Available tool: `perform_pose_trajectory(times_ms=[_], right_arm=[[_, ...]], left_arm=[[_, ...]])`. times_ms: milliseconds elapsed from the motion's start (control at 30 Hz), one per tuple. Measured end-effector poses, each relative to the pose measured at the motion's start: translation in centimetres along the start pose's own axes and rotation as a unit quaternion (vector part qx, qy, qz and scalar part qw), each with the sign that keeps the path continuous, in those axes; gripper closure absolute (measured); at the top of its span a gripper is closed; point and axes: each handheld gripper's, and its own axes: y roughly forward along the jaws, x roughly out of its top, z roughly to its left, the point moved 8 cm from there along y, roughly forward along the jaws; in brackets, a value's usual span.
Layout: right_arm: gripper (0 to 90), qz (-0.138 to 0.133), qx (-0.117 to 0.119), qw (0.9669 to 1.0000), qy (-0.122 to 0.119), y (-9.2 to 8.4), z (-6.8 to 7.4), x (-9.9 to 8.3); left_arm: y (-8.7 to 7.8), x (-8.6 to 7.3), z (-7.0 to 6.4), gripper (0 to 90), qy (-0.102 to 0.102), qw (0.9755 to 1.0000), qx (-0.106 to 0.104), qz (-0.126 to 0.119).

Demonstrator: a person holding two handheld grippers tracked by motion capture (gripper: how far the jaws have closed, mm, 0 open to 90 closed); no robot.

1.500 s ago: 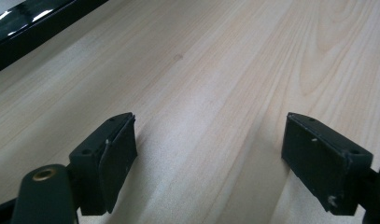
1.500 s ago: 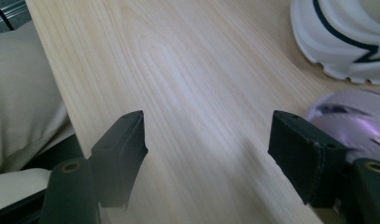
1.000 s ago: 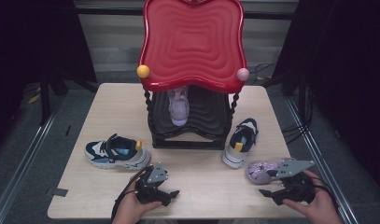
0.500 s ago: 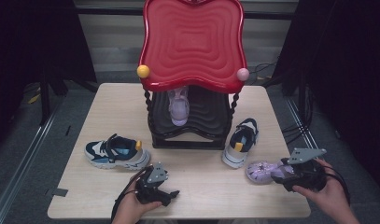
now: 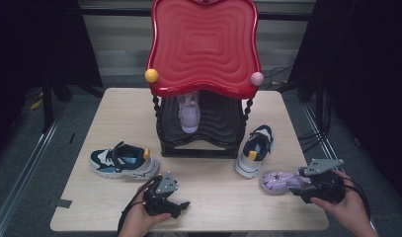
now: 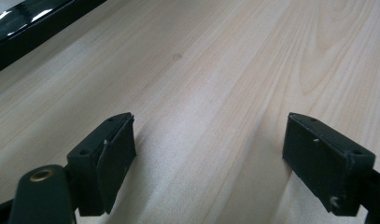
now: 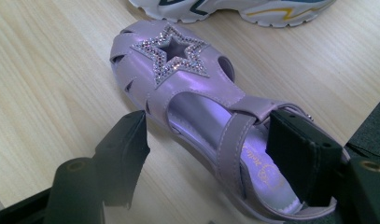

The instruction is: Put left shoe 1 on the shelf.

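On the pale wooden table (image 5: 114,106) stands the largest piece, a two-tier shoe rack (image 5: 203,133) with a glossy red wavy top, twisted black posts, a yellow knob (image 5: 151,75) and a pink knob (image 5: 257,78) at its front corners; its lower black shelf holds one lilac sandal (image 5: 189,112), toe toward the camera; the red top carries nothing that shows.
Left of the rack lies a navy-and-white sneaker (image 5: 123,161) on its sole, side-on; right of the rack a second navy-and-white sneaker (image 5: 255,149) sits at an angle, toe toward the near edge.
Near the right front of the table lies the purple star sandal (image 5: 279,181), just beside that second sneaker but apart from it; in the right gripper view its glittered star faces up (image 7: 171,53) and its heel end lies between the jaws.
Right gripper (image 5: 307,180): held low from the right, jaws astride the sandal's heel strap, having just closed a little; a gap shows at the near jaw, so no grip yet.
Left gripper (image 5: 181,205): resting low at the near edge, pointing right; jaws wide apart over bare wood (image 6: 211,154), holding nothing.
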Motion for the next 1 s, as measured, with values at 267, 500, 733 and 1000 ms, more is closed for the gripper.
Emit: perform_pose_trajectory(times_ms=[267,500,733,1000], right_arm=[[55.7,0.02,0.0,0.9994,-0.027,0.7,0.5,-0.8],[77.8,-0.001,0.013,0.9998,-0.015,-0.4,0.8,-0.8],[82.2,-0.049,0.037,0.998,-0.016,-1.5,2.1,0.3],[83.3,-0.086,0.068,0.9937,-0.024,-2.4,4.2,1.6]], left_arm=[[0.0,0.0,0.0,16.5,0.0,1.0,0.0,0.002],[0.0,0.0,0.0,16.5,-0.001,1.0,-0.001,0.0],[0.0,0.0,0.0,16.5,0.0,1.0,0.0,0.002],[0.0,0.0,0.0,16.5,0.0,1.0,-0.002,-0.001]])
